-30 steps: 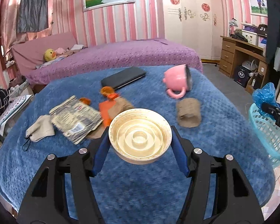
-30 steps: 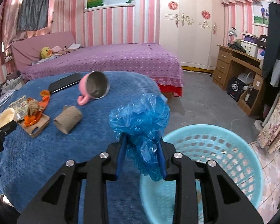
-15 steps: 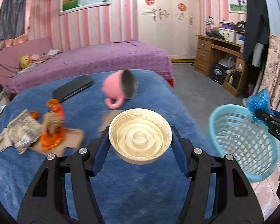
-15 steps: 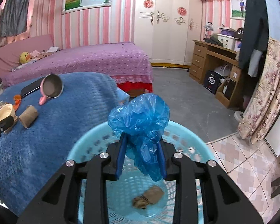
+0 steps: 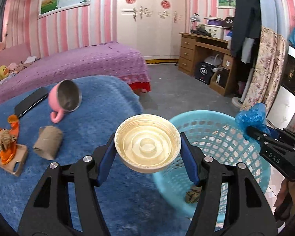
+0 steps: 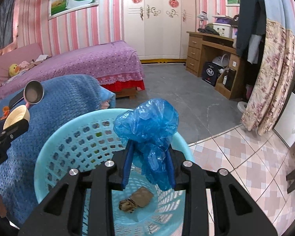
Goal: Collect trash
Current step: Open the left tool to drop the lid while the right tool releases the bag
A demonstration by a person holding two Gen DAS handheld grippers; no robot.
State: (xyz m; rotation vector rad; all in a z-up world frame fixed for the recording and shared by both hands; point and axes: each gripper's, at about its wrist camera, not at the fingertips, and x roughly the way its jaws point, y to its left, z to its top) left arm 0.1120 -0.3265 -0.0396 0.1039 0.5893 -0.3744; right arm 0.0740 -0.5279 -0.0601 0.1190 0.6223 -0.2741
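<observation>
While your right gripper [image 6: 149, 167] clamps the crumpled blue plastic bag [image 6: 147, 123] directly above the light-blue basket [image 6: 68, 135], your left gripper [image 5: 148, 157] pinches the cream round lid [image 5: 148, 143] at the basket's near edge, beside the blue blanket [image 5: 100, 118]. Brown crumpled trash [image 6: 136, 199] lies in the basket.

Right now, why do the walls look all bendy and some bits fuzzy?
Both views use fisheye lenses, so the striped walls curve near the edges. In the left wrist view the blue blanket is smeared; in the right wrist view the basket looks sharper.
</observation>
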